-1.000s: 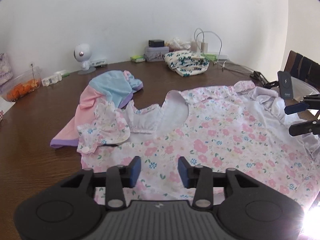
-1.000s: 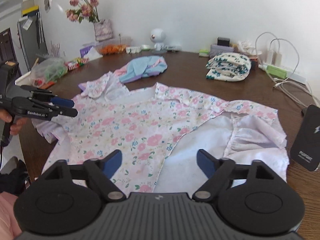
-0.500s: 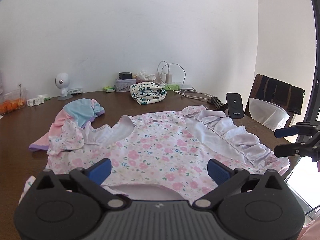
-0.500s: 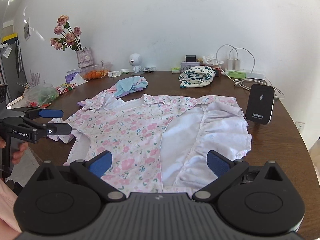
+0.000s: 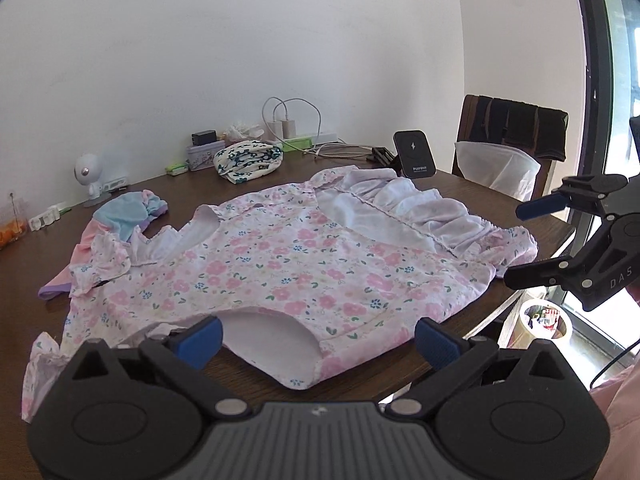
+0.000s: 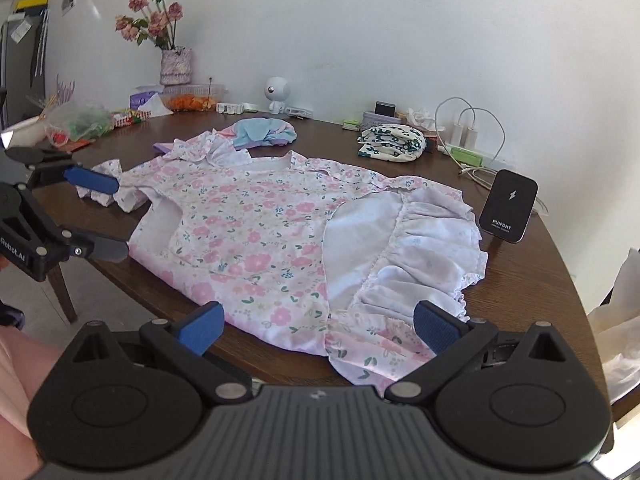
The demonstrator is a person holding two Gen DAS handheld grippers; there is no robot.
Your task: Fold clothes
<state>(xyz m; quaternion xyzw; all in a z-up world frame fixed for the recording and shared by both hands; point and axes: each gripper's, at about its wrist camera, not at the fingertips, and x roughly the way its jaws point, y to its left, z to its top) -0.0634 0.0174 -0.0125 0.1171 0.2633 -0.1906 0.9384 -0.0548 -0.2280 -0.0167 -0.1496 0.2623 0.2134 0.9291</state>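
A pink floral dress lies spread on the brown table, its ruffled hem flipped so the white lining shows. My left gripper is open, held just off the near edge over an armhole cutout with nothing between its fingers. It also shows at the left edge of the right wrist view as the left gripper, beside a sleeve. My right gripper is open above the hem's near edge, empty. In the left wrist view the right gripper hangs off the table's right edge.
A pink and blue garment and a folded dark-flowered cloth lie behind the dress. A black charger stand, cables, a small white robot figure, a vase of flowers and food packets line the far side. A chair stands at right.
Both grippers drew back toward the table's near edge and tilted up. The left gripper, narrow a second ago, opened wide. The dress stayed flat.
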